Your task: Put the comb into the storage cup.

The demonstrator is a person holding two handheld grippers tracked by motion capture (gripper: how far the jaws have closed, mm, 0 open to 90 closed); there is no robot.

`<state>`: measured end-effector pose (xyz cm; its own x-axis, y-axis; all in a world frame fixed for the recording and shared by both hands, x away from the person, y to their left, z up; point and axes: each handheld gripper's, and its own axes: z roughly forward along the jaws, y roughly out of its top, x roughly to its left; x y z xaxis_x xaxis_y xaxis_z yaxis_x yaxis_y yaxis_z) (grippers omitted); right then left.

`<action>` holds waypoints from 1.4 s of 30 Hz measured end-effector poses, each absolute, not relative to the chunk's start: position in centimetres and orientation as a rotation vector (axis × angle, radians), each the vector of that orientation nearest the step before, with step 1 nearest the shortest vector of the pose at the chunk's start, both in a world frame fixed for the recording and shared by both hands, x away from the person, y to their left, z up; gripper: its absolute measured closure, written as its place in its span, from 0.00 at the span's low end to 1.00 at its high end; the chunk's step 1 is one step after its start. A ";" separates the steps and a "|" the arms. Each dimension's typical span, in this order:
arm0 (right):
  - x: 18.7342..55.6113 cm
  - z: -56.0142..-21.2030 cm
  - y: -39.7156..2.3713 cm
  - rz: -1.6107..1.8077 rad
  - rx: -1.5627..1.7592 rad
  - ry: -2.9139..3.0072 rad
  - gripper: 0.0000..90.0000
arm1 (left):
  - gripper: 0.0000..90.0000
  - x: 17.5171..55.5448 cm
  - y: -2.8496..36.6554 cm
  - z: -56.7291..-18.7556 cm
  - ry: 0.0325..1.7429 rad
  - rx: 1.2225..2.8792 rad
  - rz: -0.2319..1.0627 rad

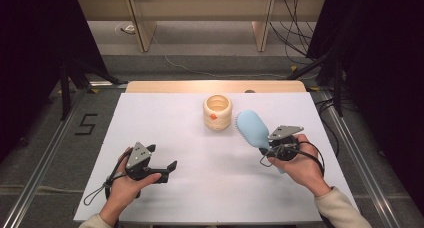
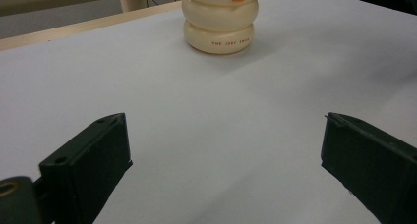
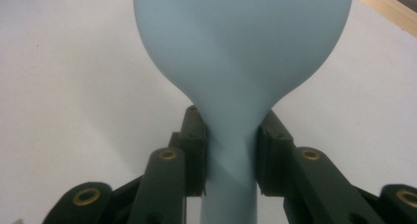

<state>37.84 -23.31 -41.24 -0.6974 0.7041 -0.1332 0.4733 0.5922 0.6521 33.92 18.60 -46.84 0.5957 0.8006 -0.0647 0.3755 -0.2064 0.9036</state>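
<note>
A light blue hairbrush (image 1: 251, 128) is held over the white table, head pointing up and left toward the cup. My right gripper (image 1: 266, 150) is shut on its neck; in the right gripper view the two pads (image 3: 196, 150) press the brush's narrow handle (image 3: 231, 160) from both sides. A cream ribbed cup (image 1: 217, 112) with an orange mark stands upright at the table's back middle, just left of the brush head. My left gripper (image 1: 162, 163) rests low at the front left, open with nothing between its fingers (image 2: 93, 160). The cup (image 2: 220, 22) stands well ahead of it.
The white table top (image 1: 190, 153) has a wooden strip (image 1: 215, 86) along its far edge. Metal rails run along both sides on the floor. Cables and dark stands lie beyond the right and left edges.
</note>
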 end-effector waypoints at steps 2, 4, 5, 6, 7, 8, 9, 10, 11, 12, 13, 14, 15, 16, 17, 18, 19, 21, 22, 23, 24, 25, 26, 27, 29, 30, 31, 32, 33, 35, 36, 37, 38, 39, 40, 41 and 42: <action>37.9 -41.2 -23.3 0.850 0.942 2.436 0.78 | 0.04 33.9 18.6 -46.8 0.956 1.811 0.525; 37.9 -41.2 -23.3 0.869 0.945 2.417 0.78 | 0.04 33.9 18.6 -46.8 0.956 1.812 0.525; 37.9 -41.2 -23.3 0.877 0.946 2.409 0.78 | 0.04 33.9 18.6 -46.8 0.957 1.812 0.525; 37.9 -41.1 -23.4 0.891 0.953 2.398 0.78 | 0.04 33.9 18.6 -46.8 0.957 1.811 0.525; 37.9 -41.1 -23.4 0.903 0.954 2.388 0.78 | 0.05 33.9 18.6 -46.8 0.958 1.810 0.525; 37.9 -41.0 -23.4 0.911 0.958 2.376 0.78 | 0.05 33.9 18.6 -46.8 0.957 1.811 0.525; 37.9 -41.0 -23.5 0.921 0.960 2.365 0.78 | 0.05 33.9 18.6 -46.8 0.957 1.811 0.525; 37.9 -41.0 -23.5 0.935 0.955 2.352 0.78 | 0.05 33.9 18.6 -46.9 0.961 1.810 0.524; 37.9 -40.9 -23.5 0.942 0.963 2.343 0.78 | 0.05 33.9 18.6 -46.9 0.957 1.812 0.524; 37.9 -40.9 -23.5 0.949 0.966 2.337 0.78 | 0.05 33.9 18.6 -46.9 0.957 1.811 0.524; 37.9 -40.9 -23.6 0.956 0.964 2.332 0.78 | 0.05 33.9 18.6 -46.8 0.956 1.812 0.526; 37.9 -40.9 -23.6 0.964 0.962 2.327 0.78 | 0.05 33.9 18.6 -46.8 0.957 1.811 0.526; 37.9 -40.9 -23.6 0.971 0.962 2.320 0.78 | 0.05 33.9 18.6 -46.8 0.957 1.810 0.525; 37.9 -40.9 -23.5 0.975 0.964 2.317 0.78 | 0.05 33.9 18.6 -46.8 0.957 1.811 0.526; 37.9 -40.9 -23.5 0.980 0.962 2.311 0.78 | 0.05 33.9 18.6 -46.8 0.957 1.811 0.525; 37.9 -40.9 -23.5 0.986 0.957 2.308 0.78 | 0.05 33.9 18.6 -46.8 0.957 1.811 0.525; 37.9 -40.9 -23.4 0.994 0.960 2.300 0.78 | 0.05 33.9 18.6 -46.8 0.957 1.811 0.526; 37.9 -41.0 -23.4 1.000 0.956 2.302 0.78 | 0.05 33.9 18.6 -46.8 0.957 1.810 0.526; 37.9 -41.0 -23.3 1.006 0.954 2.300 0.78 | 0.05 33.9 18.5 -46.8 0.958 1.809 0.526; 37.9 -41.0 -23.3 1.006 0.954 2.298 0.78 | 0.05 33.9 18.5 -46.8 0.957 1.810 0.526; 37.9 -41.0 -23.2 1.011 0.950 2.295 0.78 | 0.05 33.9 18.5 -46.8 0.958 1.809 0.526; 37.9 -41.1 -23.2 1.017 0.948 2.291 0.78 | 0.05 33.9 18.4 -46.8 0.955 1.807 0.527; 37.9 -41.1 -23.1 1.024 0.945 2.286 0.78 | 0.05 33.9 18.4 -46.7 0.956 1.803 0.522; 37.9 -41.1 -23.1 1.032 0.941 2.283 0.78 | 0.05 33.9 18.3 -46.7 0.953 1.805 0.524; 37.9 -41.2 -23.0 1.050 0.932 2.270 0.78 | 0.05 33.9 18.3 -46.6 0.955 1.803 0.524; 37.9 -41.2 -22.9 1.061 0.930 2.263 0.78 | 0.05 33.9 18.2 -46.6 0.956 1.801 0.523; 37.9 -41.3 -22.8 1.074 0.928 2.255 0.78 | 0.05 34.0 18.1 -46.6 0.952 1.799 0.523; 37.9 -41.3 -22.7 1.098 0.920 2.243 0.78 | 0.05 34.0 18.1 -46.6 0.951 1.801 0.521; 37.9 -41.4 -22.7 1.110 0.915 2.239 0.78 | 0.05 34.0 18.1 -46.6 0.950 1.802 0.521; 37.9 -41.5 -22.5 1.135 0.905 2.227 0.78 | 0.05 34.0 18.1 -46.6 0.950 1.805 0.520; 37.9 -41.5 -22.4 1.145 0.895 2.223 0.78 | 0.05 34.0 18.1 -46.6 0.950 1.805 0.520; 38.0 -41.6 -22.3 1.154 0.892 2.219 0.78 | 0.05 34.0 18.1 -46.6 0.950 1.805 0.520; 38.0 -41.6 -22.3 1.157 0.892 2.220 0.78 | 0.05 34.0 18.1 -46.6 0.950 1.806 0.519; 38.0 -41.7 -22.3 1.164 0.891 2.215 0.78 | 0.05 34.0 18.1 -46.6 0.951 1.805 0.518; 38.0 -41.7 -22.2 1.172 0.892 2.211 0.78 | 0.05 34.0 18.1 -46.7 0.950 1.805 0.517; 38.0 -41.7 -22.2 1.178 0.893 2.211 0.78 | 0.05 34.0 18.1 -46.7 0.950 1.805 0.517; 38.0 -41.8 -22.2 1.187 0.894 2.204 0.78 | 0.05 34.0 18.1 -46.7 0.950 1.805 0.517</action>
<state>38.05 -22.23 -41.78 -0.6721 0.7333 -0.1024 0.3184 0.4111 0.8542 34.01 18.10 -46.66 0.6015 0.7957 -0.0713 0.3728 -0.2007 0.9059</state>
